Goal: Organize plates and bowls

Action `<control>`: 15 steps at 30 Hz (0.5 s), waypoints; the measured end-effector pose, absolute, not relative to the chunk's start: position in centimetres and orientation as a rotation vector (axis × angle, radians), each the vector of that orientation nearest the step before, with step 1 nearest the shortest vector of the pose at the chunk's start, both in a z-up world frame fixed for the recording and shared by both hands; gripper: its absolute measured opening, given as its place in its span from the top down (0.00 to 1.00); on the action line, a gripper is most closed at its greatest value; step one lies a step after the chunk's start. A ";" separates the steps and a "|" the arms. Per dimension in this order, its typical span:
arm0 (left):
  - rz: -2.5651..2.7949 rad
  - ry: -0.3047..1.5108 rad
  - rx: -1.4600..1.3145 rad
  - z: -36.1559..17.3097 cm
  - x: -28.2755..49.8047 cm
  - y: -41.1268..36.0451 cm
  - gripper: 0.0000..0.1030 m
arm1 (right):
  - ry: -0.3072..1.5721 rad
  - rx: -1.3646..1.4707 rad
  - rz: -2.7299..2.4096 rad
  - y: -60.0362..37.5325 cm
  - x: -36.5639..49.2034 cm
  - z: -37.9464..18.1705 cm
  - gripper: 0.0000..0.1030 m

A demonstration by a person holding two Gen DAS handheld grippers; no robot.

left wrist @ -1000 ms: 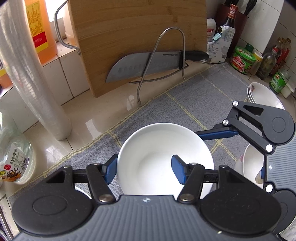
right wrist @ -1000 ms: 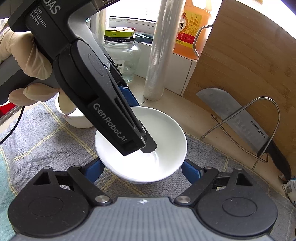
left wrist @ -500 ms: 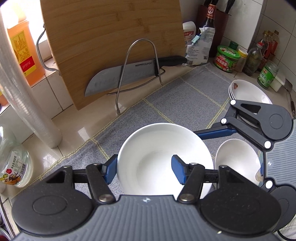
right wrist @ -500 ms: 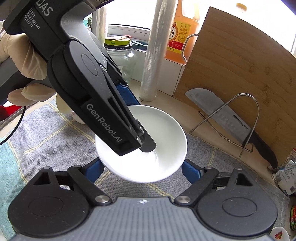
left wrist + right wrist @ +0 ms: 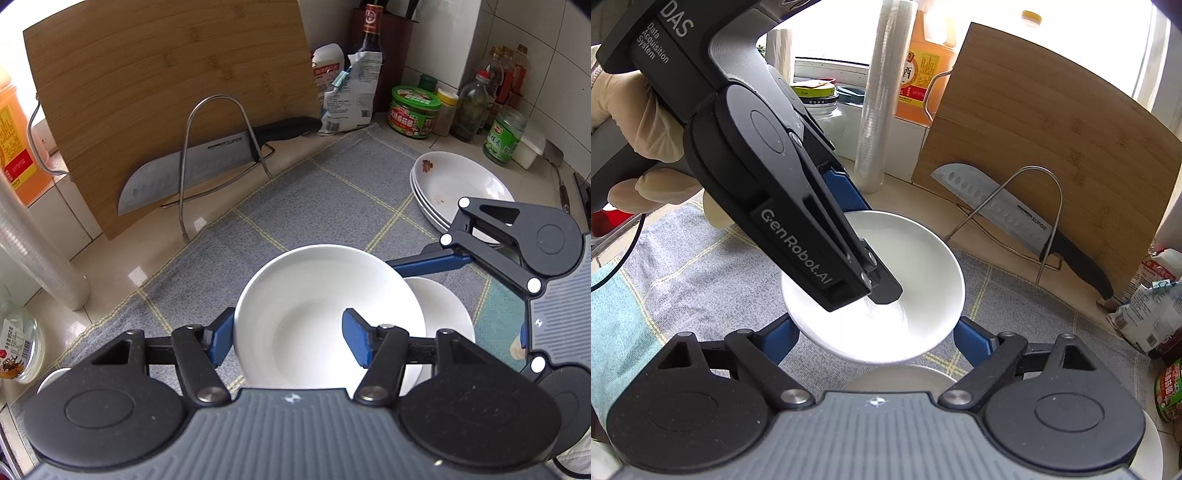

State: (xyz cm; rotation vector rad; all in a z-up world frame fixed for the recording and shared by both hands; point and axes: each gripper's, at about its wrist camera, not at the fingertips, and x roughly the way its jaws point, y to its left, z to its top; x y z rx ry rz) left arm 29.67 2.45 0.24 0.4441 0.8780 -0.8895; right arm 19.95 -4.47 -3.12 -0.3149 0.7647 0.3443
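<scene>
Left gripper (image 5: 288,338) clamps the near wall of a white bowl (image 5: 317,291), one finger inside, one outside; a second bowl (image 5: 443,314) sits largely hidden beneath it. Right gripper (image 5: 875,339) gapes wide, holding nothing. Plate stack (image 5: 458,184) rests on grey cloth (image 5: 314,192), part-covered.

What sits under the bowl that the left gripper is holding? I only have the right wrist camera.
Observer: A second white bowl sits on the cloth, just right of the held bowl.
Operator: Any plates nearby?
Observer: Yes, a stack of plates sits farther right, at the cloth's edge.
Operator: What's behind them?
Observer: Jars and bottles stand along the tiled wall.
</scene>
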 end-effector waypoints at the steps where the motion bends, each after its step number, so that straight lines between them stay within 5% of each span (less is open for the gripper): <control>1: -0.895 0.876 0.447 0.3 29.4 2.2 0.42 | 0.764 -0.313 0.340 -4.7 19.6 -3.0 0.10; 15: -0.970 0.874 0.489 -0.2 26.8 -1.9 0.41 | 0.787 -0.284 0.264 -8.2 16.2 -3.0 0.10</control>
